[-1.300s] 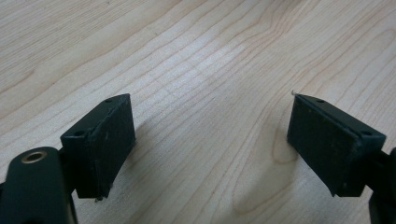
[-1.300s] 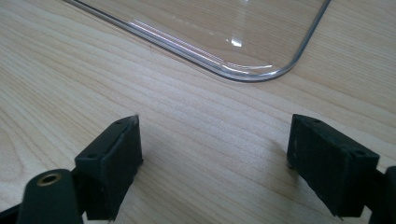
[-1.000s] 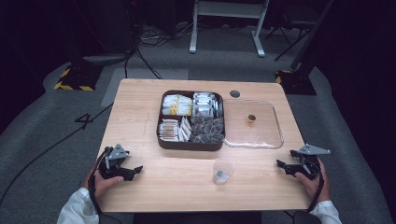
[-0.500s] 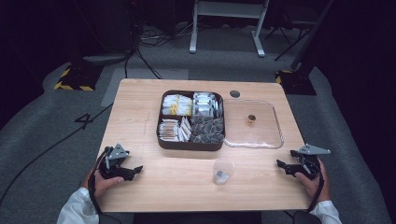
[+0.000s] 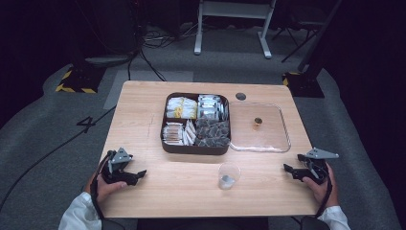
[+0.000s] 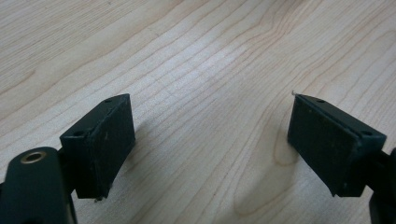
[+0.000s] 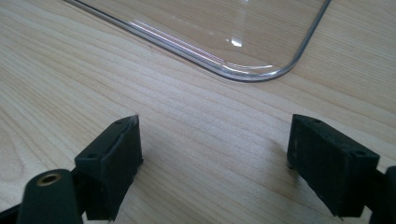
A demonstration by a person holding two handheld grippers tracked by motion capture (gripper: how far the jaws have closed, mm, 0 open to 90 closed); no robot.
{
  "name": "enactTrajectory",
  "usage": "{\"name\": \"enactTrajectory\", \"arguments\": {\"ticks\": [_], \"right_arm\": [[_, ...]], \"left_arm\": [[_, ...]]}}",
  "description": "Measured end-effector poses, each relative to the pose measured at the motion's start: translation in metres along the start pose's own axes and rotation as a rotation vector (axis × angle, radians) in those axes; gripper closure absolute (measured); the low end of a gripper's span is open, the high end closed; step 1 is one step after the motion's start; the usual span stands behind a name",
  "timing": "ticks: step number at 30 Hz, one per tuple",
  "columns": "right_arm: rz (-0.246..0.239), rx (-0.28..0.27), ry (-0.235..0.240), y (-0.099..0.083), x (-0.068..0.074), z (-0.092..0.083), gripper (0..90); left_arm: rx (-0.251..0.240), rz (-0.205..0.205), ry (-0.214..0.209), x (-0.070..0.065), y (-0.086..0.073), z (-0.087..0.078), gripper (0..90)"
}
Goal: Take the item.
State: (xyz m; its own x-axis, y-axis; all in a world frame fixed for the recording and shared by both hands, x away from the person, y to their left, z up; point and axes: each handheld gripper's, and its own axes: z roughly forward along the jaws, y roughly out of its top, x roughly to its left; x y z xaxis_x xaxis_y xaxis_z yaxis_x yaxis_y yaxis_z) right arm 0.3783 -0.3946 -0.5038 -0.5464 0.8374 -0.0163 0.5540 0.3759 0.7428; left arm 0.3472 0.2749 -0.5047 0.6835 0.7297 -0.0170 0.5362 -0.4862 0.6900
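The table [image 5: 143, 115] is a pale wood-grain rectangle with rounded corners and a small dark round hole [image 5: 241, 96] near its far edge at about 1 o'clock from the centre. At the middle sits a dark, square, round-cornered tray [image 5: 195, 148] split into four compartments: yellow and white packets at the far left, silvery packets at the far right, white and brownish packets standing on edge at the near left, dark grey sachets at the near right. Touching its 3 o'clock side lies a clear plastic lid [image 5: 261, 127], flat, glossy, round-cornered, with a small brown knob [image 5: 258, 121] at its centre. At 6 o'clock from the tray, a little apart from it, stands a small clear plastic cup [image 5: 229, 176] with something greyish at its bottom; what it is cannot be made out.

The left gripper [image 5: 136, 175] rests at the table's 7 o'clock edge in the person's left hand [image 5: 103, 187], a white sleeve [image 5: 76, 218] behind it. In the left gripper view its matt black block-shaped pads [image 6: 100, 144] stand wide apart over bare wood, holding nothing. The right gripper [image 5: 289, 170] sits at the 4 o'clock edge in the right hand [image 5: 321, 184], a grey three-cornered plate [image 5: 321, 154] on top. In the right gripper view its jaws are likewise spread with nothing between them, the lid's rounded corner [image 7: 243, 70] lying at 12 o'clock beyond them.

Grey carpet [image 5: 57, 139], cables [image 5: 143, 52] and a white frame [image 5: 232, 24] surround the table
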Motion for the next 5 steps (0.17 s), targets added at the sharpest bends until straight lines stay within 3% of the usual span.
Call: {"name": "enactTrajectory", "arguments": {"ticks": [5], "right_arm": [[-0.001, -0.001, 0.001, 0.0, 0.0001, -0.0001, 18.4]], "left_arm": [[-0.001, -0.004, 0.004, -0.0001, 0.0002, 0.0002, 15.2]]}}
